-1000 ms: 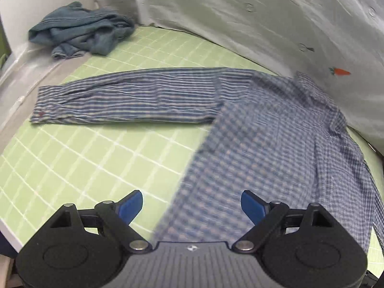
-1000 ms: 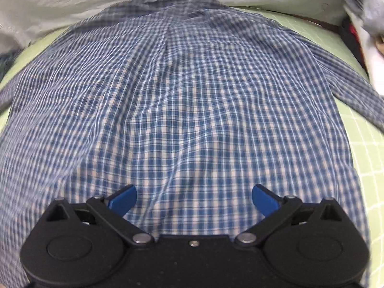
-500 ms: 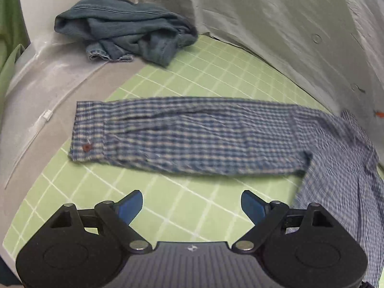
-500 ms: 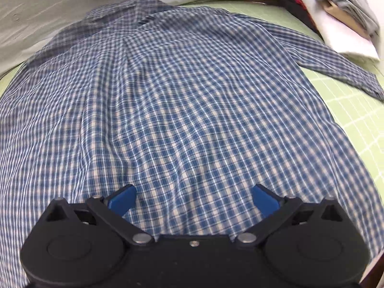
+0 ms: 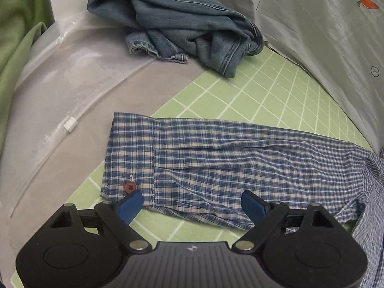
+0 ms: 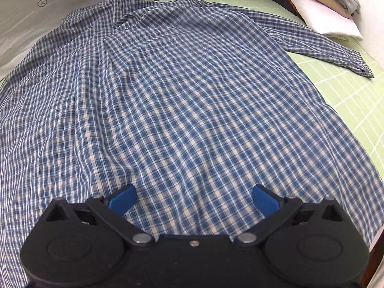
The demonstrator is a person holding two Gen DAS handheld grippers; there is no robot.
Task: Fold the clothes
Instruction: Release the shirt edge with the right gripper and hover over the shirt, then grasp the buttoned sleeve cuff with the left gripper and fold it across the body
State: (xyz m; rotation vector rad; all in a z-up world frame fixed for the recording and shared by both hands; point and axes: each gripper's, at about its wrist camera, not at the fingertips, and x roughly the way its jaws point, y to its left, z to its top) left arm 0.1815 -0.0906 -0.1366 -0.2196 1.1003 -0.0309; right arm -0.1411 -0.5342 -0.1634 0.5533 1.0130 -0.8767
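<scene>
A blue and white checked shirt (image 6: 182,100) lies spread flat, back up, on a green gridded mat (image 6: 355,100). Its left sleeve (image 5: 228,163) stretches out across the mat, with the cuff (image 5: 129,158) and a reddish button (image 5: 130,187) at the end. My left gripper (image 5: 192,206) hovers open just over the near edge of that sleeve, close to the cuff, with nothing pinched. In the right wrist view my right gripper (image 6: 193,200) stands open above the lower back of the shirt. The right sleeve (image 6: 319,45) runs off toward the far right.
A crumpled pile of blue denim (image 5: 177,26) lies beyond the cuff at the mat's far corner. Pale printed sheeting (image 5: 324,36) rises behind the mat. A grey surface with clear plastic (image 5: 62,91) borders the mat's left. Folded clothes (image 6: 328,2) are stacked at the far right.
My left gripper has travelled left along the sleeve and lower, so the cuff and denim pile now look much nearer. The right gripper has rolled in place; more of the right sleeve shows.
</scene>
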